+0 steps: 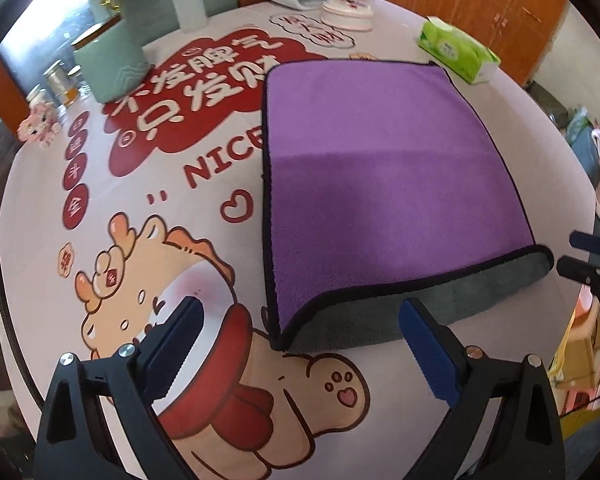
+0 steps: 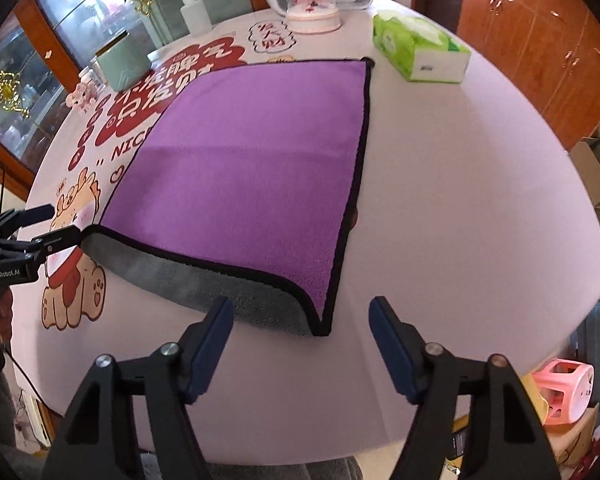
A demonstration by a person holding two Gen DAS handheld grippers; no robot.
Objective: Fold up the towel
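A purple towel [image 1: 380, 168] with a black hem and grey underside lies flat on the round table, folded over once; the grey lower layer [image 1: 380, 320] sticks out along the near edge. It also shows in the right wrist view [image 2: 252, 168]. My left gripper [image 1: 300, 320] is open and empty, just in front of the towel's near left corner. My right gripper [image 2: 300, 320] is open and empty, just in front of the near right corner. Each gripper shows at the edge of the other's view: the right gripper [image 1: 576, 252] and the left gripper [image 2: 60, 224].
The table has a pink cloth [image 2: 460, 200] with red lettering and a cartoon animal [image 1: 160, 280]. At the far side stand a green tissue box [image 2: 416, 48], a glass dome ornament [image 2: 312, 0], a squeeze bottle [image 1: 190, 8] and a green canister [image 1: 112, 64]. A pink stool [image 2: 564, 388] is beside the table.
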